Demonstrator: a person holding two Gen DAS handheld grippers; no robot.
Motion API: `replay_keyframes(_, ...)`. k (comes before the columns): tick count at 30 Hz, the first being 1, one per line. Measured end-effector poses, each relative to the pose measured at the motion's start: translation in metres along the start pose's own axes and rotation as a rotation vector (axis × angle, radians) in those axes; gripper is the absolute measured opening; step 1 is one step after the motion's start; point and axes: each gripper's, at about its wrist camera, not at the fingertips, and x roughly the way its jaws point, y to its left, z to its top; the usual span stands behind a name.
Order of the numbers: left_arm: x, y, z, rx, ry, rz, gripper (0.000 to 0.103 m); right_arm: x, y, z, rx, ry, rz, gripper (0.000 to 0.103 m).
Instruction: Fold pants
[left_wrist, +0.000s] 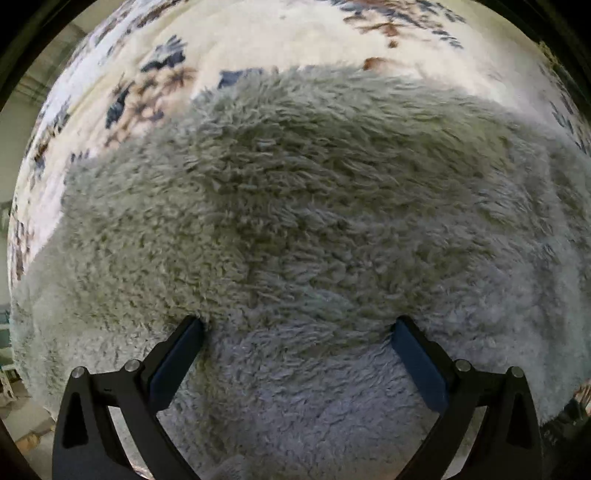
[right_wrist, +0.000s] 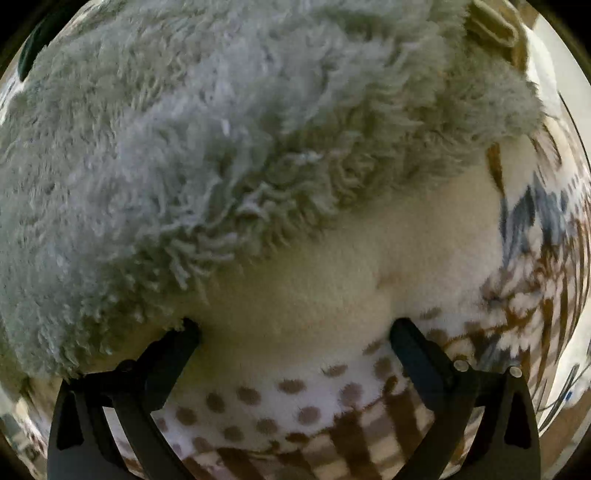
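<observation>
The pants (left_wrist: 295, 206) were one garment of thick, shaggy grey-green fleece with a long curly pile. They lay spread on a patterned blanket (left_wrist: 258, 40), filling most of the left wrist view and the upper left of the right wrist view. In the left wrist view the pile ran in different directions, with a shallow crease crossing the middle and a paler, bluish-grey patch toward the bottom. In the right wrist view one edge of the pants (right_wrist: 229, 236) ended in loose tufts that overhung the blanket (right_wrist: 332, 288).

Count: one pair of pants, one blanket, two hand-held grippers.

The left hand-held gripper (left_wrist: 297, 325) pointed down at the pants with its jaws spread wide. Its two blue pads (left_wrist: 177, 365) stood well apart, with fleece lying between and beneath them and the tips at or in the pile; the pads pressed on nothing.

The right hand-held gripper (right_wrist: 295, 328) also stood released, jaws wide. Its left fingertip (right_wrist: 184, 336) sat at the tufted edge of the pants; its right fingertip was over bare blanket. Only cream blanket showed between the two.

The blanket was cream in the middle, with brown dots, brown checks and blue-and-brown leaf shapes toward its edges. What lay under the blanket could not be told.
</observation>
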Motion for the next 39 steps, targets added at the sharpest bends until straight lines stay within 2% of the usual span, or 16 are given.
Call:
replay_keyframes(2, 0.006, 0.001, 0.002, -0.009, 0.014, -0.010, 0.103, -0.008, -0.008, -0.003, -0.026, 0.016, 0.075, 0.103)
replay_keyframes(3, 0.009, 0.002, 0.004, -0.016, 0.016, -0.016, 0.103, -0.017, -0.018, -0.005, -0.014, 0.018, 0.153, 0.103)
replay_keyframes(7, 0.018, 0.012, 0.010, -0.042, 0.001, -0.063, 0.103, -0.070, -0.078, -0.005, 0.204, -0.133, 0.426, 0.101)
replay_keyframes(11, 0.018, 0.018, 0.005, -0.063, -0.056, -0.076, 0.103, -0.072, -0.121, 0.025, 0.412, -0.268, 0.526, 0.101)
replay_keyframes(15, 0.016, 0.018, 0.002, -0.061, -0.046, -0.077, 0.103, -0.023, -0.124, 0.067, 0.497, -0.224, 0.544, 0.102)
replay_keyframes(17, 0.015, 0.016, 0.003, -0.062, -0.022, -0.081, 0.103, -0.025, -0.120, 0.073, 0.499, -0.273, 0.545, 0.099)
replay_keyframes(19, 0.016, 0.019, 0.015, -0.061, -0.006, -0.084, 0.103, -0.038, -0.112, 0.074, 0.460, -0.339, 0.652, 0.041)
replay_keyframes(20, 0.018, 0.019, 0.020, -0.061, -0.003, -0.086, 0.103, -0.040, -0.110, 0.074, 0.447, -0.347, 0.672, 0.041)
replay_keyframes(21, 0.022, 0.019, 0.026, -0.061, -0.004, -0.089, 0.103, -0.041, -0.105, 0.075, 0.428, -0.349, 0.659, 0.041)
replay_keyframes(23, 0.021, 0.022, 0.030, -0.067, -0.018, -0.091, 0.103, -0.027, -0.106, 0.082, 0.445, -0.307, 0.630, 0.062)
replay_keyframes(25, 0.021, 0.023, 0.029, -0.071, -0.038, -0.086, 0.103, -0.009, -0.110, 0.090, 0.498, -0.263, 0.662, 0.065)
replay_keyframes(26, 0.020, 0.022, 0.029, -0.066, -0.039, -0.081, 0.103, -0.008, -0.113, 0.092, 0.506, -0.265, 0.658, 0.064)
replay_keyframes(28, 0.015, 0.023, 0.036, -0.055, -0.018, -0.079, 0.103, -0.017, -0.114, 0.089, 0.522, -0.284, 0.644, 0.030)
replay_keyframes(33, -0.027, 0.036, 0.036, -0.079, -0.075, -0.146, 0.103, -0.065, -0.126, 0.056, 0.523, -0.386, 0.660, 0.026)
replay_keyframes(36, -0.059, 0.055, 0.032, -0.113, -0.125, -0.178, 0.103, -0.097, -0.115, 0.036, 0.450, -0.438, 0.636, 0.026)
replay_keyframes(39, -0.088, 0.086, 0.027, -0.159, -0.176, -0.193, 0.103, -0.149, -0.078, 0.019, 0.286, -0.509, 0.570, 0.026)
